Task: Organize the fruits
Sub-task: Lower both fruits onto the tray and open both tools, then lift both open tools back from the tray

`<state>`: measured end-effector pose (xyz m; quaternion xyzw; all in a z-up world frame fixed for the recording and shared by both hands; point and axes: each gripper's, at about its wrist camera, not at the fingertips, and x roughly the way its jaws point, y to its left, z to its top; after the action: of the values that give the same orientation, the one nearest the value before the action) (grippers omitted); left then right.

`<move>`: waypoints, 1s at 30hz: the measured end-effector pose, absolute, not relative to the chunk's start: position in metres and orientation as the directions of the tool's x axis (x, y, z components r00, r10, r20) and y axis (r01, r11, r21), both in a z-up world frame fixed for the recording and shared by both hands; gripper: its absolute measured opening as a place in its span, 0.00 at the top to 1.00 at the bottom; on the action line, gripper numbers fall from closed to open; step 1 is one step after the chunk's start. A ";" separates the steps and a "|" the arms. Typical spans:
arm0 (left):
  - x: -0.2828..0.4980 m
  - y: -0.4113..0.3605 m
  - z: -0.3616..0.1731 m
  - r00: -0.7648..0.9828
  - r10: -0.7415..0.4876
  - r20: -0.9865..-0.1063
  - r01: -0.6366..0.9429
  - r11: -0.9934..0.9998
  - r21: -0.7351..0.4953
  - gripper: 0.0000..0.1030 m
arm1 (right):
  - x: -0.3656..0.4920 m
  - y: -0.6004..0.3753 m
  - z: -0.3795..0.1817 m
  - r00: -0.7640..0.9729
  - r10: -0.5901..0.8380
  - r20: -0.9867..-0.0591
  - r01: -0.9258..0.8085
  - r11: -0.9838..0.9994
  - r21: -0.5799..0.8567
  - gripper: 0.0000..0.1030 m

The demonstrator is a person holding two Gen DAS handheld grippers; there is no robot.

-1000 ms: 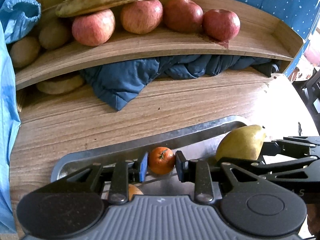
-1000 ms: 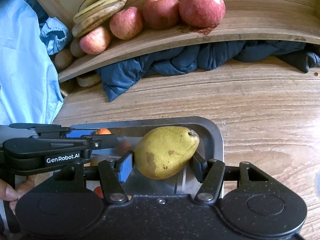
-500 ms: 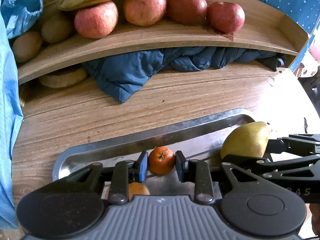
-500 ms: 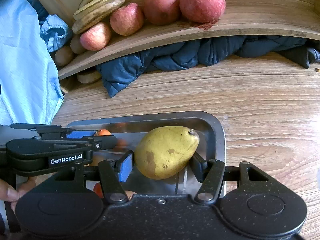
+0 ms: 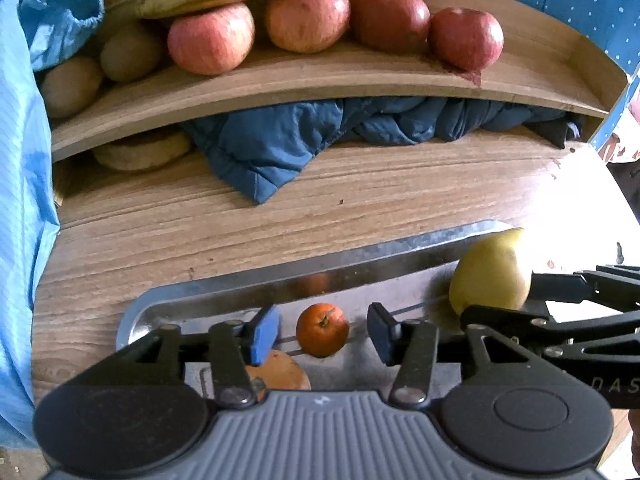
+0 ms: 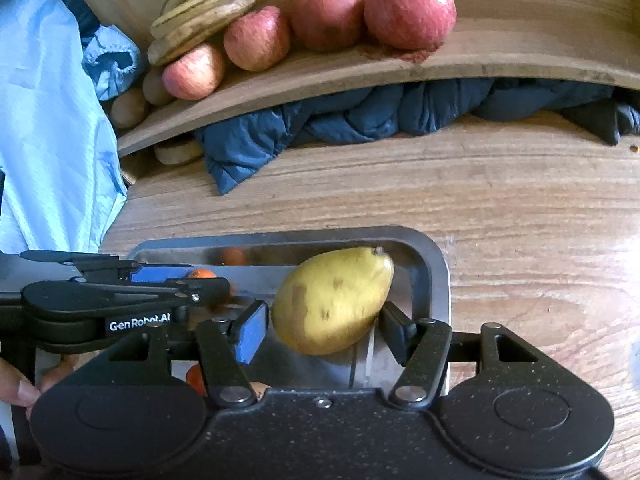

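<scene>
The metal tray point(image 6: 438, 276) sits on the wooden tabletop point(image 6: 520, 208), its far rim and rounded right corner in plain sight; beyond that rim a broad band of bare wood runs back to the crumpled dark blue jacket point(image 6: 320, 128) stuffed under the curved wooden shelf point(image 6: 480, 60). To the tray's right the wood is likewise bare. On the left a light blue garment point(image 6: 48, 140) hangs close beside the tray's end

The left gripper point(image 5: 322, 330) has its jaws spread wide, with a clear gap on each side of the small tangerine point(image 5: 322, 335) lying in the tray between them; half a second ago the pads were shut against that fruit. A second orange fruit point(image 5: 280, 372) lies in the tray just below the blue pad

The right gripper point(image 6: 320, 326) is also parted, a gap showing at the blue pad, and whether the dark pad touches the yellow pear point(image 6: 332, 300) is unclear. The pear looks blurred and lies over the tray near its right wall, where earlier it was gripped from both sides

Four red apples point(image 5: 308, 20) and bananas point(image 6: 204, 4) fill the shelf top, with brown kiwifruit point(image 5: 128, 50) at its left end
</scene>
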<state>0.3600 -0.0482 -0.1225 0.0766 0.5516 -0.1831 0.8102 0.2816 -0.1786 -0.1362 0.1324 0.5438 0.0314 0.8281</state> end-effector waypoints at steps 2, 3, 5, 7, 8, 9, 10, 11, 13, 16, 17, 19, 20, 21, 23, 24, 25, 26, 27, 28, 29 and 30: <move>0.359 -0.049 -0.118 0.333 -0.208 -0.920 0.376 0.924 -0.073 0.44 | 0.279 -0.178 -0.134 0.414 0.186 -0.891 0.095 0.965 0.246 0.33; 0.358 -0.048 -0.115 0.342 -0.206 -0.917 0.374 0.925 -0.069 0.43 | 0.277 -0.178 -0.132 0.420 0.184 -0.889 0.097 0.965 0.245 0.30; 0.356 -0.047 -0.109 0.361 -0.204 -0.910 0.364 0.929 -0.064 0.34 | 0.274 -0.179 -0.127 0.434 0.178 -0.883 0.099 0.965 0.243 0.25; 0.355 -0.044 -0.105 0.377 -0.194 -0.906 0.345 0.937 -0.056 0.29 | 0.270 -0.180 -0.121 0.448 0.172 -0.877 0.099 0.966 0.239 0.22; 0.355 -0.042 -0.103 0.384 -0.185 -0.905 0.333 0.942 -0.051 0.26 | 0.269 -0.180 -0.119 0.456 0.164 -0.875 0.097 0.968 0.232 0.20; 0.354 -0.039 -0.101 0.392 -0.180 -0.902 0.322 0.946 -0.048 0.23 | 0.267 -0.181 -0.117 0.462 0.156 -0.873 0.098 0.969 0.225 0.18; 0.353 -0.036 -0.099 0.400 -0.171 -0.900 0.311 0.949 -0.043 0.18 | 0.265 -0.181 -0.115 0.469 0.148 -0.871 0.102 0.970 0.220 0.17; 0.354 -0.034 -0.100 0.405 -0.160 -0.900 0.301 0.953 -0.034 0.16 | 0.263 -0.182 -0.113 0.477 0.142 -0.868 0.106 0.970 0.217 0.15; 0.353 -0.031 -0.099 0.414 -0.136 -0.900 0.276 0.961 -0.019 0.15 | 0.258 -0.181 -0.109 0.487 0.139 -0.862 0.104 0.971 0.215 0.11; 0.351 -0.028 -0.092 0.444 -0.120 -0.888 0.240 0.971 -0.011 0.08 | 0.254 -0.179 -0.102 0.498 0.119 -0.859 0.086 0.979 0.186 0.06; 0.350 -0.026 -0.090 0.453 -0.119 -0.884 0.231 0.973 -0.013 0.08 | 0.252 -0.179 -0.098 0.508 0.113 -0.854 0.079 0.981 0.176 0.05; 0.348 -0.025 -0.085 0.466 -0.116 -0.877 0.220 0.975 -0.012 0.07 | 0.247 -0.178 -0.091 0.529 0.103 -0.842 0.068 0.984 0.163 0.02; 0.346 -0.024 -0.082 0.476 -0.114 -0.872 0.214 0.977 -0.010 0.06 | 0.245 -0.177 -0.088 0.541 0.089 -0.836 0.072 0.986 0.152 0.01; 0.344 -0.023 -0.079 0.483 -0.111 -0.868 0.210 0.978 -0.009 0.06 | 0.243 -0.177 -0.085 0.551 0.086 -0.830 0.070 0.986 0.149 0.01; 0.341 -0.023 -0.076 0.494 -0.107 -0.863 0.203 0.979 -0.005 0.05 | 0.239 -0.178 -0.080 0.563 0.079 -0.823 0.070 0.987 0.143 0.01; 0.339 -0.023 -0.073 0.502 -0.104 -0.859 0.198 0.980 -0.002 0.05 | 0.236 -0.177 -0.078 0.569 0.074 -0.819 0.070 0.988 0.138 0.01; 0.336 -0.023 -0.071 0.507 -0.102 -0.856 0.195 0.981 -0.001 0.04 | 0.234 -0.178 -0.075 0.576 0.071 -0.814 0.070 0.988 0.135 0.01; 0.334 -0.023 -0.069 0.512 -0.101 -0.853 0.193 0.981 0.000 0.04 | 0.231 -0.178 -0.073 0.583 0.068 -0.810 0.069 0.989 0.133 0.01; 0.331 -0.023 -0.067 0.517 -0.099 -0.850 0.190 0.982 0.001 0.04 | 0.228 -0.178 -0.071 0.590 0.065 -0.805 0.069 0.989 0.130 0.01; 0.328 -0.022 -0.065 0.521 -0.097 -0.848 0.187 0.982 0.002 0.04 | 0.225 -0.178 -0.068 0.595 0.062 -0.801 0.069 0.989 0.127 0.01; 0.325 -0.022 -0.063 0.526 -0.096 -0.845 0.184 0.983 0.003 0.04 | 0.223 -0.178 -0.066 0.600 0.058 -0.798 0.069 0.990 0.124 0.01; 0.321 -0.021 -0.061 0.532 -0.095 -0.841 0.181 0.983 0.003 0.04 | 0.220 -0.178 -0.064 0.606 0.055 -0.793 0.068 0.990 0.121 0.01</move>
<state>0.3214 -0.0212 -0.0607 0.0450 0.4772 -0.0791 0.8741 0.2196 -0.1778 -0.0641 0.0697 0.4436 -0.0037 0.8935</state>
